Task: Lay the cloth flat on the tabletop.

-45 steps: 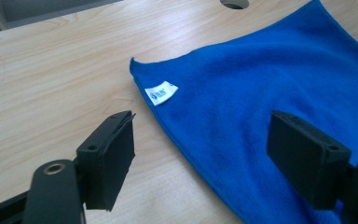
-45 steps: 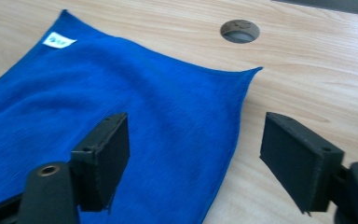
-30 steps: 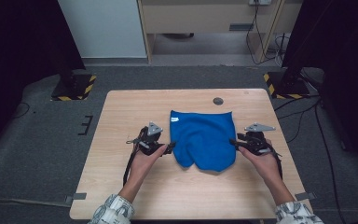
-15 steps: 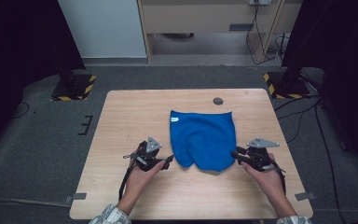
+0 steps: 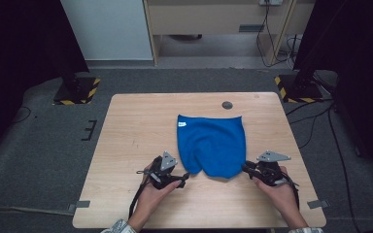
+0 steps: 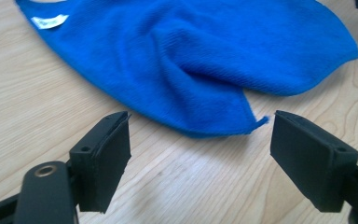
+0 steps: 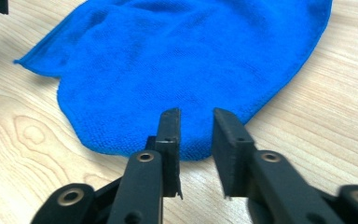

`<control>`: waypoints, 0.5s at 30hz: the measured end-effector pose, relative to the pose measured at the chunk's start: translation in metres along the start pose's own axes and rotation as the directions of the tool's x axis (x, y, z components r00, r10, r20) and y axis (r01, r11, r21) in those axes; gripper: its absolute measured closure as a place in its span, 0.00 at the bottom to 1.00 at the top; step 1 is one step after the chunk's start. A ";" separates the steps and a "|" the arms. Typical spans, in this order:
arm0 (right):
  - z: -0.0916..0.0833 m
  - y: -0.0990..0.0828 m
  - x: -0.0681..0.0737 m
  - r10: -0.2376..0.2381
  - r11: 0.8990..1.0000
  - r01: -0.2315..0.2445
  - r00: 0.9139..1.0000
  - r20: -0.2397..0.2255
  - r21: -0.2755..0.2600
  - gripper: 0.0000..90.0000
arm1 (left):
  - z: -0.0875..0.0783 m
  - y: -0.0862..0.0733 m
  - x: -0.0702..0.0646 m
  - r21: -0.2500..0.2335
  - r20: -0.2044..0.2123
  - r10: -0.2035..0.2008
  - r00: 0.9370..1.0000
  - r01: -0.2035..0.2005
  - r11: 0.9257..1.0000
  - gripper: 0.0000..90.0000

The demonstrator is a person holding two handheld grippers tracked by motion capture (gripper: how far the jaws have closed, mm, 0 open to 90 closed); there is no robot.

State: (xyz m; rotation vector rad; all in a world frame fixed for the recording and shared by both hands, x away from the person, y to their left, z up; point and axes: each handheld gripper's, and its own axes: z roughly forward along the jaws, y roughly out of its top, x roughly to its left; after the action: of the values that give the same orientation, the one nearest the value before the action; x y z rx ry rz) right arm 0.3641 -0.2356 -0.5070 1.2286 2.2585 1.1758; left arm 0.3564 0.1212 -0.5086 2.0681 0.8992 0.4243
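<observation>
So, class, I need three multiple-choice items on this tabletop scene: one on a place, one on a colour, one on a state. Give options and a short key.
1. Where does the cloth lie?
A. on the floor
B. on the wooden table, between the two grippers
C. in a box

2. What colour is the cloth?
A. red
B. white
C. blue

3. How does the left gripper stand?
A. open, cloth corner just ahead of it
C. shut on the cloth
B. lying on its side, unheld

Key:
1 B, it lies flat on the tabletop.
2 C, blue throughout, with a small white tag.
3 A, its pads stand wide apart on bare wood.
</observation>
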 end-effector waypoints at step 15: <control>0.017 -0.004 0.001 0.049 0.997 -0.049 0.999 -0.003 0.061 0.34 | 0.017 0.001 -0.017 -0.007 0.047 0.046 0.998 -0.046 0.999 0.25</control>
State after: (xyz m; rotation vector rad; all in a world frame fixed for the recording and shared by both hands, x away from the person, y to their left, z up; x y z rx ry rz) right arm 0.3719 -0.2275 -0.5206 1.3121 2.2955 1.1359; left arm 0.3549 0.0993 -0.5177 2.0880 0.8227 0.4009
